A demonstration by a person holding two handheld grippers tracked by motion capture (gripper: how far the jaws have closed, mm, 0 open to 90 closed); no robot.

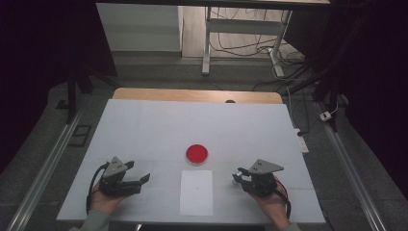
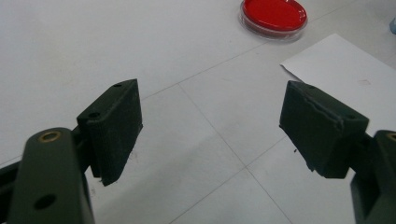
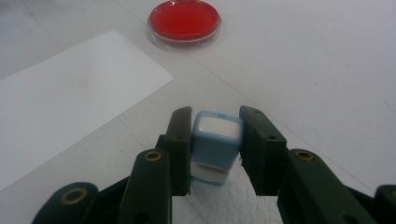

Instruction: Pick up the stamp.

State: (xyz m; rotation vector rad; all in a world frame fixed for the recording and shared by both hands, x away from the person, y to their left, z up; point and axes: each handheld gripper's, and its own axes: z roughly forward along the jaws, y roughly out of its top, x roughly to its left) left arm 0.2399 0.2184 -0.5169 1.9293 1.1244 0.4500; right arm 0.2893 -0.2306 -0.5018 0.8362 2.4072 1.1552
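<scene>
Jaws of the left gripper (image 1: pixel 144 178) stand wide apart over bare table (image 1: pixel 144 130), nothing between them. Beyond the white paper sheet (image 1: pixel 196 192) sits the red dish (image 1: pixel 197 153). Over on the right, the right gripper (image 3: pixel 215 140) is clamped on a small blue-and-white stamp (image 3: pixel 215 140), just beside the sheet's edge.
</scene>
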